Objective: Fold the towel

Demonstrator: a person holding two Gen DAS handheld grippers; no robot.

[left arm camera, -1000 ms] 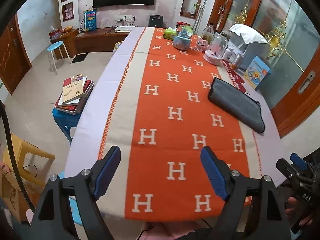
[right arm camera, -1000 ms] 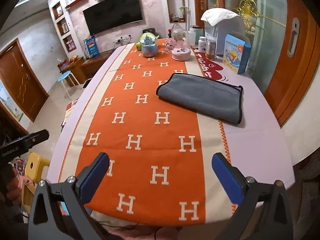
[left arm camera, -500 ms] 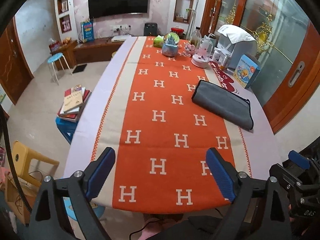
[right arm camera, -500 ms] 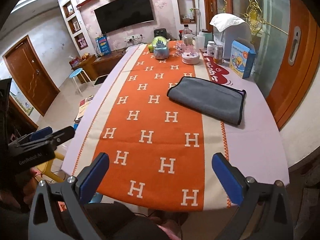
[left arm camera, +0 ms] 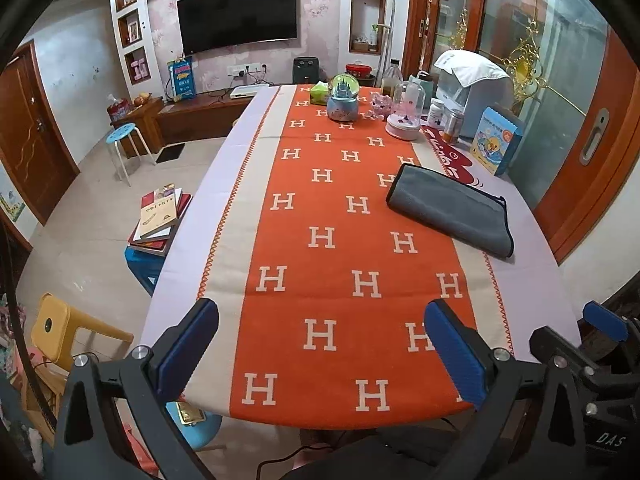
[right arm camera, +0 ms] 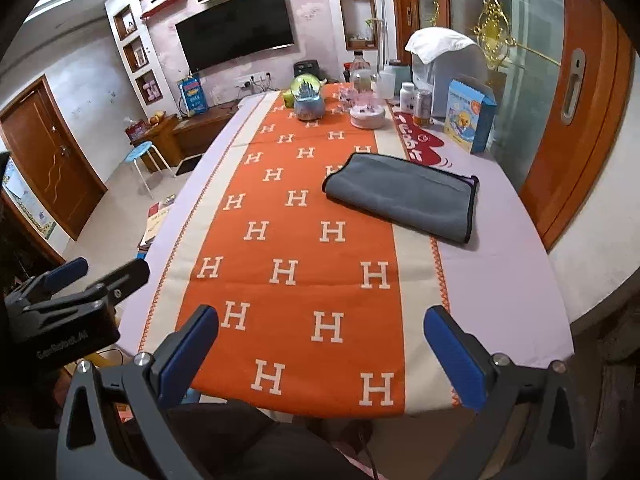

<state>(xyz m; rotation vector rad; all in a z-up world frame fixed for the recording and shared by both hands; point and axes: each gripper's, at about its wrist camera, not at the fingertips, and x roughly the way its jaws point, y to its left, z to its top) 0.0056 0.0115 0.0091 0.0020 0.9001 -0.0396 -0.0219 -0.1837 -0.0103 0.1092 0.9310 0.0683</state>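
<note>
My fingers on both grippers gape, holding nothing; the grey towel lies folded (neatly, I judge) — seemingly finished.

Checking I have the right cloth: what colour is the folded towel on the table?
Grey, with dark edging, on the folded towel; clearest in the right wrist view.

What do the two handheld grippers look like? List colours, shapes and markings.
The left gripper and the right gripper both have dark grey metal arms with slot cut-outs and silver bolts, tipped by blue ribbed rectangular pads. White lettering marks each body: "DAS" on the right, a blurred word on the left.
</note>
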